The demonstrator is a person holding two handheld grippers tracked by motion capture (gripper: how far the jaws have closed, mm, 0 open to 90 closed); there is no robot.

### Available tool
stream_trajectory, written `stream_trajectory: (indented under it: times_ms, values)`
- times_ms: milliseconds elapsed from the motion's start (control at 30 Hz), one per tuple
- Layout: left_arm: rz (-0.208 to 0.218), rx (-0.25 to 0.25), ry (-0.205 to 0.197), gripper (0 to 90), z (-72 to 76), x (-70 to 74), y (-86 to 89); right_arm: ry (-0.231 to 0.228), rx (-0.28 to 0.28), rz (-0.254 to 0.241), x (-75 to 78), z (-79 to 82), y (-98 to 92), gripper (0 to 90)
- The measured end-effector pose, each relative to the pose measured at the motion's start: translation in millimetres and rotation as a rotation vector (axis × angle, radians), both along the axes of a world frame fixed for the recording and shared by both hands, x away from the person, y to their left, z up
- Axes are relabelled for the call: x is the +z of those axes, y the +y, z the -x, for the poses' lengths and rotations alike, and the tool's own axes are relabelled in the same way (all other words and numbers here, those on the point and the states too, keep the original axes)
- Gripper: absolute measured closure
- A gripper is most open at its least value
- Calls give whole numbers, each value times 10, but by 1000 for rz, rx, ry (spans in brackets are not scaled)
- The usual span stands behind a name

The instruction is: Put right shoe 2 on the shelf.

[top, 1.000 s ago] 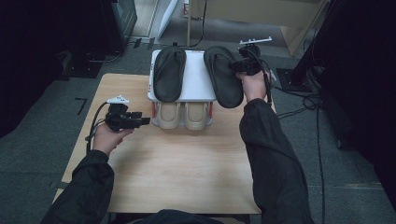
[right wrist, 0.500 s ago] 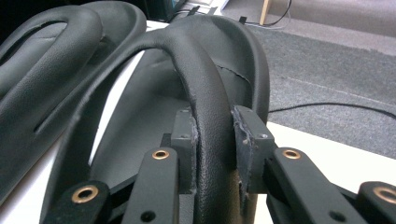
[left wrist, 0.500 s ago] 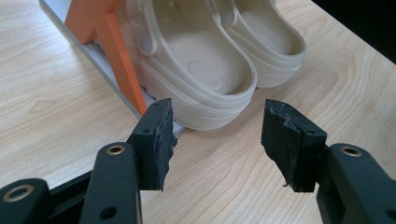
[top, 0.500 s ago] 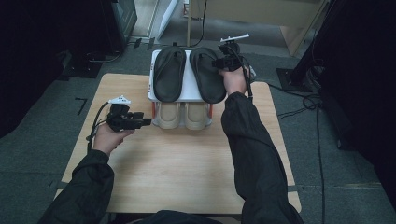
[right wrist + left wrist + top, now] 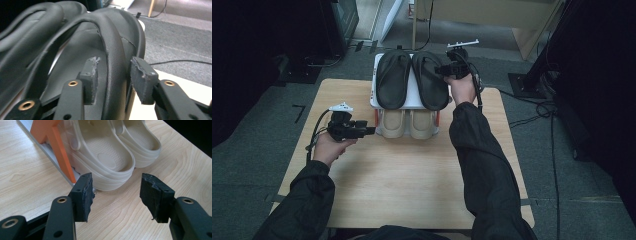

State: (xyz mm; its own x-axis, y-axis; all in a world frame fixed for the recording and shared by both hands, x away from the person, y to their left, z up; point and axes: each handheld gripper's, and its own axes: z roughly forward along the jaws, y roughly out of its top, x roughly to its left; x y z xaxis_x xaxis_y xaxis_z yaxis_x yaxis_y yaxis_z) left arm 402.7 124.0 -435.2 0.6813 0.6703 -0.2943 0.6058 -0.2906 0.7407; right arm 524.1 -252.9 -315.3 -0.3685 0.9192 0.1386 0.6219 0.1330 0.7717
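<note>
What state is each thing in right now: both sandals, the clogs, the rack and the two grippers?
Right black sandal: lying on the rack's top, its strap between the right gripper's fingers.
Left black sandal: lying on top, untouched.
Beige clogs: side by side on the lower level.
Rack: upright on the table.
Right gripper: jaws just opened, pads off the strap.
Left gripper: open, empty.

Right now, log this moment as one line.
right gripper: just opened, astride right black sandal strap | left gripper: open, empty | beige clogs: lower shelf
</note>
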Motion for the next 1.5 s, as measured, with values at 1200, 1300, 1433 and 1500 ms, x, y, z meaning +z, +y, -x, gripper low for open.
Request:
stream_trajectory:
  times_ms: [1200, 1300, 1433, 1500]
  values:
    - [-8, 7, -1, 439, 0, -6, -12, -39, 75, 42, -272, 299, -270, 647]
    - [-8, 7, -1, 439, 1, -7, -13, -42, 83, 38, -274, 289, -226, 645]
    - [-8, 7, 0, 439, 0, -7, -11, -44, 88, 39, -271, 279, -176, 643]
    - [-8, 6, -1, 439, 0, -8, -12, -45, 90, 37, -267, 274, -158, 640]
